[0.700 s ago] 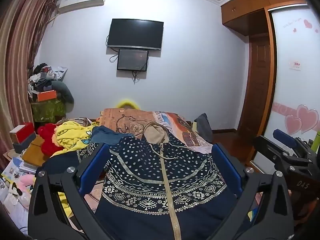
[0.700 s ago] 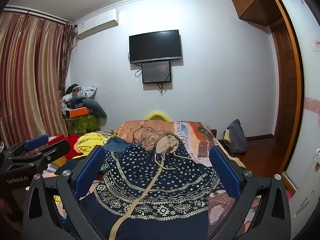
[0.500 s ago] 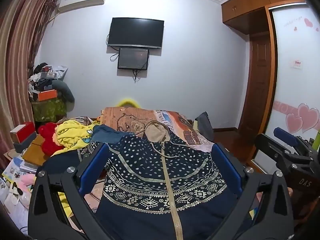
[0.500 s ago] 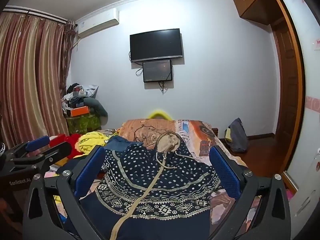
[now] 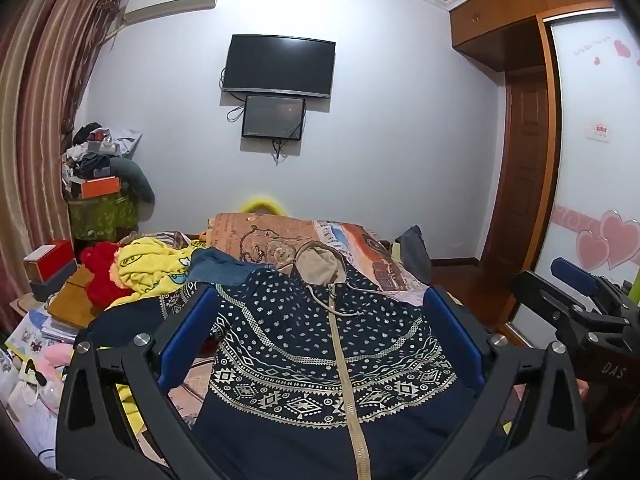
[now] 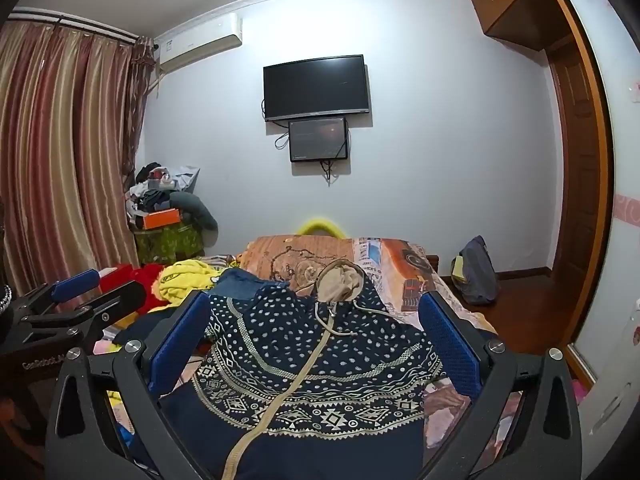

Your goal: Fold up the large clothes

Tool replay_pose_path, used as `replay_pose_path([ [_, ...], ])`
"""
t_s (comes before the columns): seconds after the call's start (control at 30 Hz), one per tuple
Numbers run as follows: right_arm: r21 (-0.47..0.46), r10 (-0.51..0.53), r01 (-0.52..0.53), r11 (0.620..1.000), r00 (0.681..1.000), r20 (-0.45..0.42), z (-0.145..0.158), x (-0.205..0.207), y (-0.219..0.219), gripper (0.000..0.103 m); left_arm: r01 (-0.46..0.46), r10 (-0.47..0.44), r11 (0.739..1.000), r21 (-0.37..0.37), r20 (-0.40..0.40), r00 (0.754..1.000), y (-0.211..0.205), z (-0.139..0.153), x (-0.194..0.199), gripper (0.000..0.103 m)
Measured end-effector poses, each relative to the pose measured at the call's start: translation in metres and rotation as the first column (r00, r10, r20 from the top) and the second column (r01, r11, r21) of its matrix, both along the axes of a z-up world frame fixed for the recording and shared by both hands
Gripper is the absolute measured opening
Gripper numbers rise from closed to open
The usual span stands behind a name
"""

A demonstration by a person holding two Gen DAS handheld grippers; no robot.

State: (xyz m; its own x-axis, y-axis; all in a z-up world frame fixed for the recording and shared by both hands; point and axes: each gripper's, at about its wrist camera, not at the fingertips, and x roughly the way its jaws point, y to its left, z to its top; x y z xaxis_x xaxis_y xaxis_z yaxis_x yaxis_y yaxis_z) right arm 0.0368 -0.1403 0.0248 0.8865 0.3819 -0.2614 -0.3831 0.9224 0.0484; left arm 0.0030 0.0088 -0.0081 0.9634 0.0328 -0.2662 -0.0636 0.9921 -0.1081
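Observation:
A navy hooded jacket (image 5: 320, 352) with white dots, patterned bands and a tan zipper lies spread front-up on the bed, its tan hood (image 5: 320, 268) at the far end. My left gripper (image 5: 320, 292) hovers above its chest, open, with nothing between the blue pads (image 5: 188, 332). Off to the right, my right gripper (image 5: 576, 308) is held at about the same height. In the right wrist view the jacket (image 6: 304, 356) lies under my right gripper (image 6: 316, 300), which is open and empty. My left gripper (image 6: 80, 304) shows at the left edge there.
The orange patterned blanket (image 5: 272, 236) covers the bed beyond the hood. Yellow, blue and red clothes (image 5: 152, 264) are heaped to the jacket's left, with boxes and books (image 5: 52, 272) beyond. A dark bag (image 5: 414, 252) sits on the floor at right, near the wardrobe door (image 5: 592, 200).
Both views have only drifted a little. The jacket lies as before and both grippers stay open above it.

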Motion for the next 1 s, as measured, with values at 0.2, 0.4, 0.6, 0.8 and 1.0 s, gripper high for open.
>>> replay_pose_path([
  [0.2, 0.009, 0.004, -0.004, 1.000, 1.000, -0.007, -0.0020, 0.0008, 0.0005, 0.103, -0.007, 0.007, 1.000, 0.000, 0.003, 1.000, 0.0015, 0.0013, -0.0014, 0.103],
  [0.4, 0.009, 0.003, -0.003, 1.000, 1.000, -0.011, -0.0045, 0.0020, 0.0026, 0.103, -0.013, 0.013, 1.000, 0.004, 0.003, 1.000, 0.0020, 0.0017, -0.0009, 0.103],
  [0.6, 0.005, 0.004, -0.004, 1.000, 1.000, -0.009, -0.0047, 0.0033, 0.0015, 0.103, -0.014, 0.014, 1.000, 0.003, 0.001, 1.000, 0.0021, 0.0007, 0.0002, 0.103],
  [0.8, 0.003, 0.007, -0.007, 1.000, 1.000, -0.008, -0.0039, 0.0038, 0.0016, 0.103, -0.011, 0.011, 1.000, 0.004, -0.001, 1.000, 0.0024, 0.0004, 0.0005, 0.103],
  [1.0, 0.000, 0.009, -0.009, 1.000, 1.000, -0.007, -0.0048, 0.0053, 0.0011, 0.103, -0.013, 0.013, 1.000, 0.008, -0.001, 1.000, 0.0020, 0.0002, 0.0015, 0.103],
])
